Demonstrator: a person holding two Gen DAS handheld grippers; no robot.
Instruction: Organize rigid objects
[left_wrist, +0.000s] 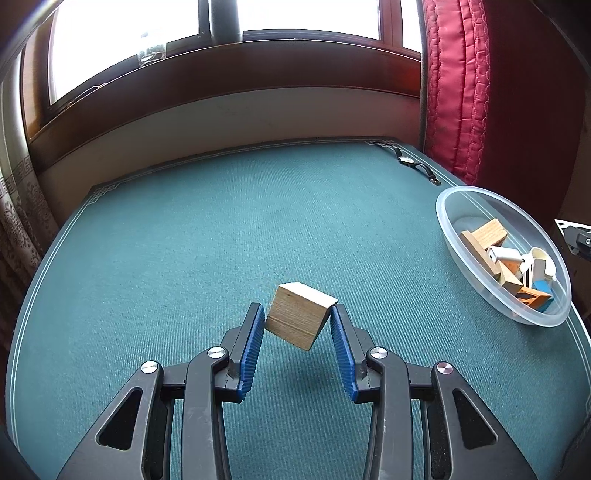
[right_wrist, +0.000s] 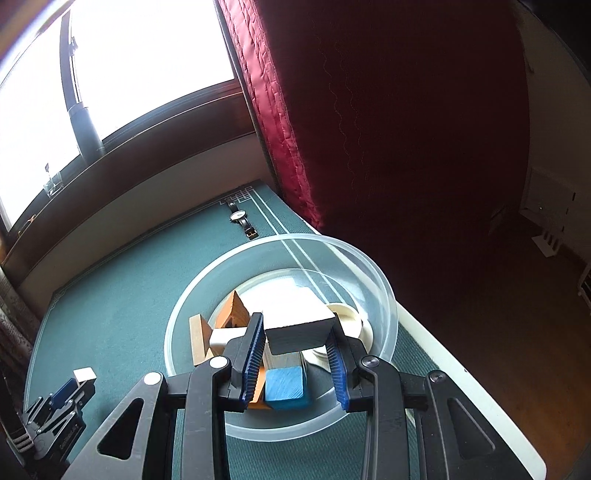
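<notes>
My left gripper (left_wrist: 297, 314) is shut on a plain wooden cube (left_wrist: 299, 317), held tilted a little above the green table mat (left_wrist: 184, 240). A clear plastic bowl (left_wrist: 448, 218) at the right holds several wooden and painted blocks. In the right wrist view my right gripper (right_wrist: 297, 332) is shut on a white block (right_wrist: 299, 325), held over the bowl (right_wrist: 384, 295), above a blue block (right_wrist: 286, 387) and an orange wedge (right_wrist: 232, 310). The left gripper (right_wrist: 70, 391) with its cube shows at the lower left there.
A wristwatch (left_wrist: 406, 159) lies at the mat's far right corner, also seen in the right wrist view (right_wrist: 240, 218). A red quilted curtain (left_wrist: 458, 92) hangs behind the bowl. A window sill with a glass (left_wrist: 151, 55) runs along the back. The table's right edge (right_wrist: 461, 369) is close to the bowl.
</notes>
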